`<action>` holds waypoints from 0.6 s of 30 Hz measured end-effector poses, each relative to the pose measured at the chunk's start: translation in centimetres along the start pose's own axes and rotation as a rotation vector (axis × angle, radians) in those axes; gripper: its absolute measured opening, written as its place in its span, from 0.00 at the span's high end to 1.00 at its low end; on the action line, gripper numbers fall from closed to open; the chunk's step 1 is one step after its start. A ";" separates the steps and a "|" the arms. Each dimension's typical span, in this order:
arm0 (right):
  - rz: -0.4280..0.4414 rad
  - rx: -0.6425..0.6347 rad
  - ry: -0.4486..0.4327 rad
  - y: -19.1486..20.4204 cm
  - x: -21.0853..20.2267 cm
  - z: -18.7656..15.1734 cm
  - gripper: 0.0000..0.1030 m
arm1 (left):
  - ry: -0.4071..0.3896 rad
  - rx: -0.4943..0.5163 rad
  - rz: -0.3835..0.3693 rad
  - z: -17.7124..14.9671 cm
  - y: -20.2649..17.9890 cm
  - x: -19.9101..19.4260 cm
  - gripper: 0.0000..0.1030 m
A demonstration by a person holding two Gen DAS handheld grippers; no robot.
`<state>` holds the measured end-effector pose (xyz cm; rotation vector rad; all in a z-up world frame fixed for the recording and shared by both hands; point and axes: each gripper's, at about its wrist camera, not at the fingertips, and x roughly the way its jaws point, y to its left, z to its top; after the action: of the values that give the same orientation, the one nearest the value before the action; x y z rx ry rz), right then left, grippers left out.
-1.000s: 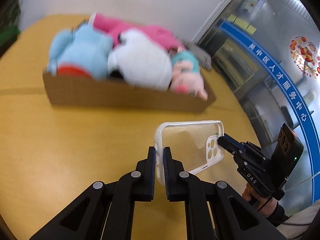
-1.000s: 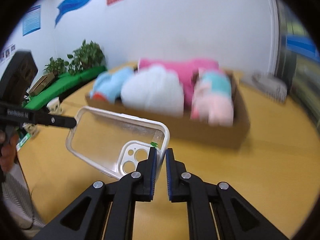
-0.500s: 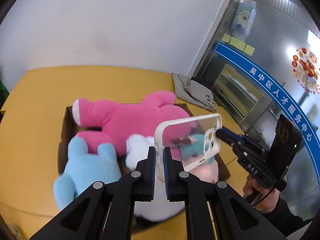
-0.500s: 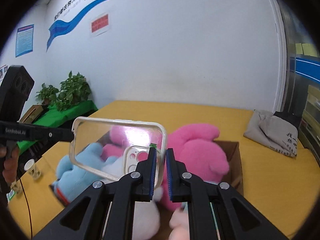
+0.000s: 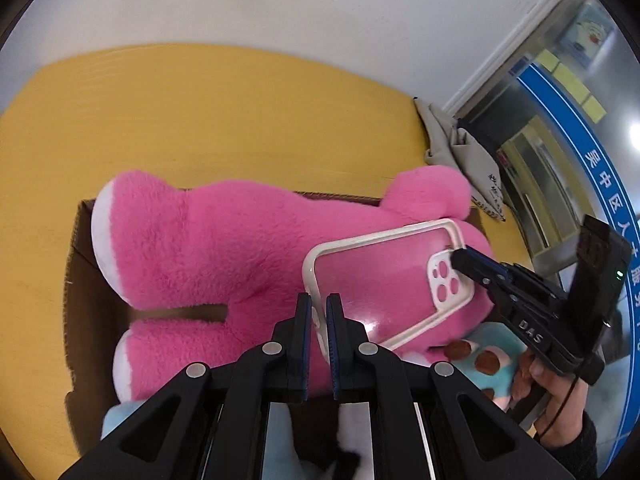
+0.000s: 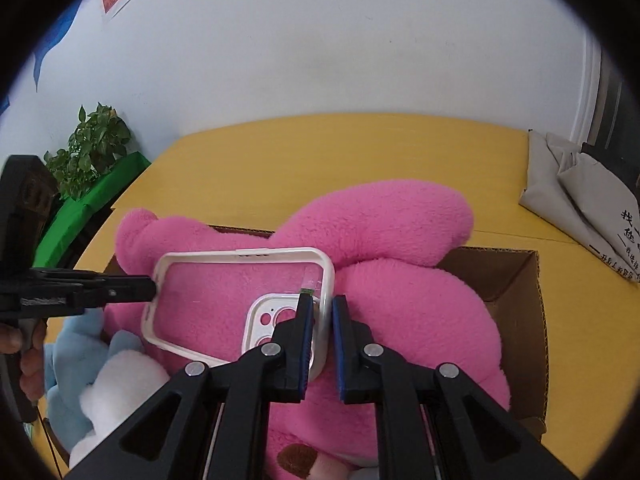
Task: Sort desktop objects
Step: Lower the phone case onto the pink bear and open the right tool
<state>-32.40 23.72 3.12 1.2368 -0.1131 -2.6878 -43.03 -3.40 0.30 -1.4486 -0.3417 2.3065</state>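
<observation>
A: We hold the clear phone case over the pink plush in the cardboard box; left gripper clamps its near edge.

B: And our right gripper pinches the camera corner, though that pad contact looks loose. Bare yellow table lies beyond the far box rim.

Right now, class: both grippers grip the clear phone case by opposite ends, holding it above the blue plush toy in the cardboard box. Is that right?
Not quite. The left gripper and right gripper do pinch the phone case at opposite ends, but both wrist views show it above the pink plush toy in the cardboard box, not the blue one.
</observation>
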 end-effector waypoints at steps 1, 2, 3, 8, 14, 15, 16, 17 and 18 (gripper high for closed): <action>-0.001 -0.011 0.011 0.3 -0.1 -0.1 0.89 | 0.001 0.001 0.005 -0.1 0.0 -0.1 0.94; 0.005 -0.020 0.024 0.5 -0.2 -0.4 0.89 | 0.002 0.003 0.011 -0.1 -0.1 -0.2 0.94; 0.010 -0.030 0.037 0.8 -0.2 -0.6 0.89 | -0.003 0.003 0.017 -0.3 -0.1 -0.5 0.94; 0.036 -0.035 0.044 1.7 -1.9 -1.5 0.60 | -0.055 -0.009 0.058 -1.1 -0.5 -2.7 0.58; 0.082 -0.130 -0.128 2.7 -12.4 -4.3 0.08 | -0.293 0.111 0.143 -6.5 -3.7 -11.4 0.15; 0.081 -0.138 -0.153 2.8 -14.7 -5.5 0.03 | -0.332 0.130 0.162 -7.9 -4.3 -12.9 0.13; 0.080 -0.146 -0.178 2.8 -16.9 -6.7 0.00 | -0.372 0.148 0.182 -9.5 -5.0 -14.5 0.08; 0.078 -0.147 -0.201 2.8 -18.9 -7.9 0.00 | -0.420 0.171 0.207 -11.5 -5.9 -16.1 0.00; 0.076 -0.144 -0.223 2.8 -20.8 -9.2 0.00 | -0.484 0.195 0.238 -14.1 -6.8 -17.7 0.00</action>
<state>-11.77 25.11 12.99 0.8733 0.0041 -2.7047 -22.09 -5.36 11.20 -0.8663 -0.0710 2.7832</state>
